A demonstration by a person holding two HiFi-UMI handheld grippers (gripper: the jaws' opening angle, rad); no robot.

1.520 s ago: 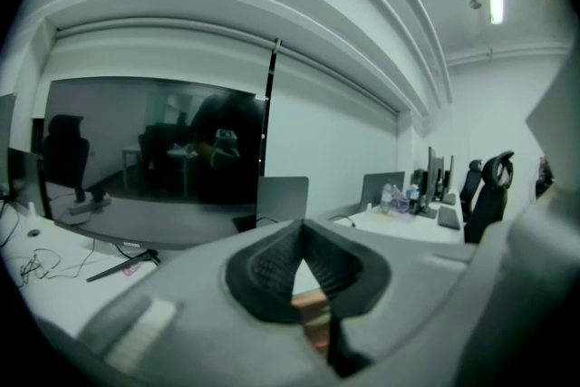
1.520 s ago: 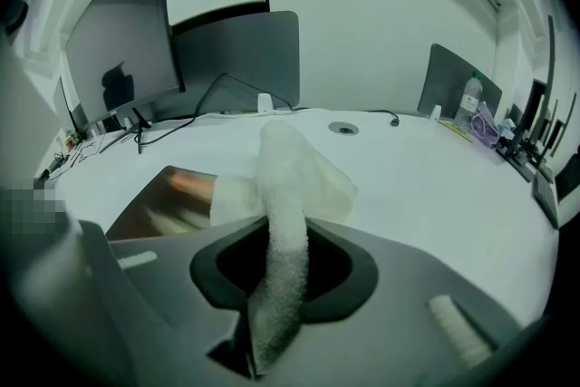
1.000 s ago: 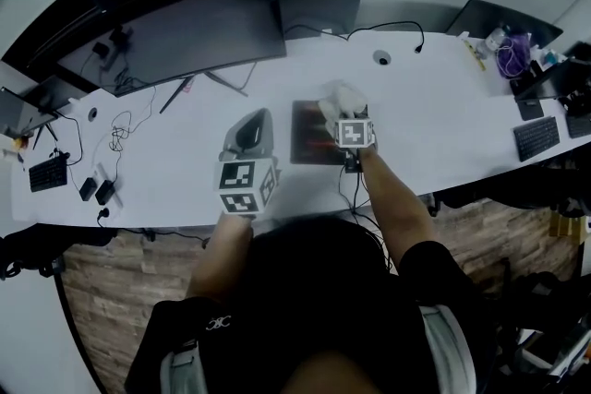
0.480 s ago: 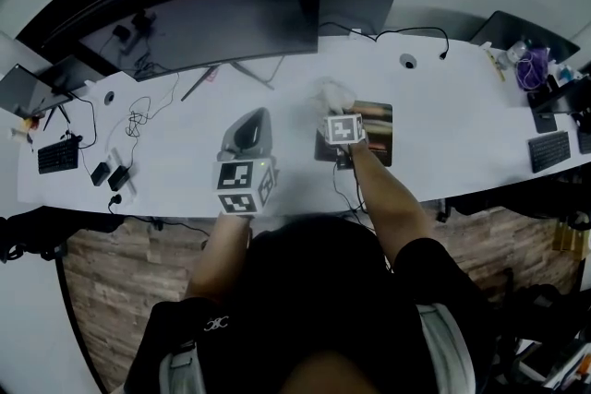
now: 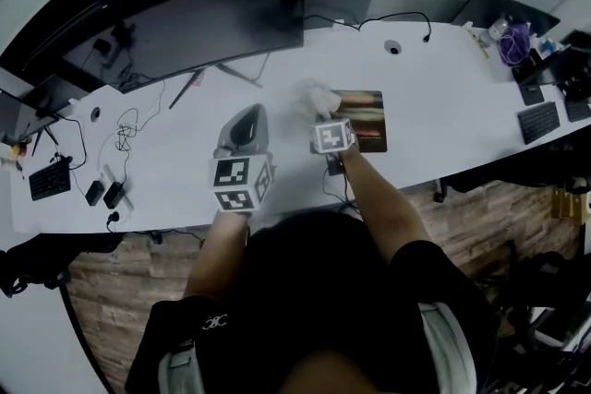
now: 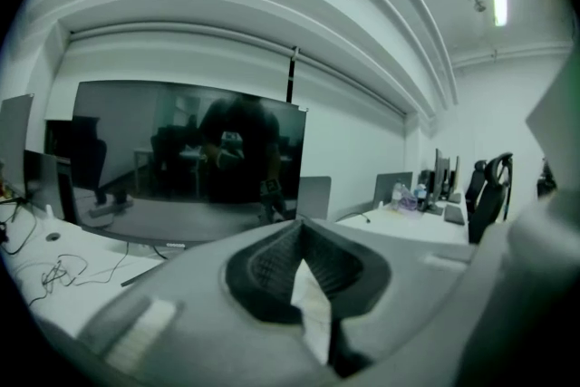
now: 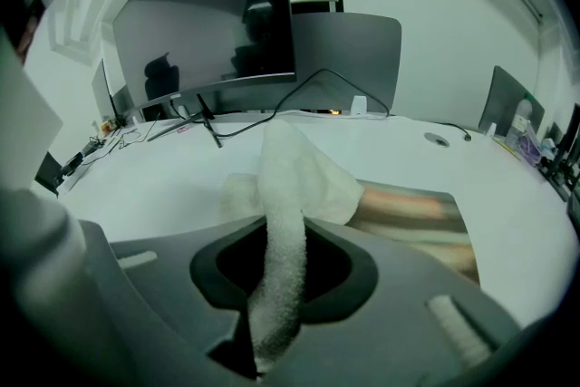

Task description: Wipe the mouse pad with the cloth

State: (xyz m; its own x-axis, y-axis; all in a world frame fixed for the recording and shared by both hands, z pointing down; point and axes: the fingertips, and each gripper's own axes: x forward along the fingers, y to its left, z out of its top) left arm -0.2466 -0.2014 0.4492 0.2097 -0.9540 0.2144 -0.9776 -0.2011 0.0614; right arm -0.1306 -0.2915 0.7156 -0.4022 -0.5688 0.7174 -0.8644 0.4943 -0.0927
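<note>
Nearest, over the white table's (image 5: 443, 111) front edge, the grey left gripper (image 6: 302, 233) hangs idle, jaws together on nothing. Beyond it, the grey right gripper (image 7: 276, 254) clamps the white terry cloth (image 7: 292, 166), which is bunched at the left edge of the dark rectangular mouse pad (image 5: 367, 120). Wiping looks to be in hand; next, drag the cloth rightward, pressed flat.

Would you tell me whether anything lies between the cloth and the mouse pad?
Nothing visible does: the cloth, clamped in the right gripper, hangs right at the left edge of the mouse pad, and the pad's surface is bare.
</note>
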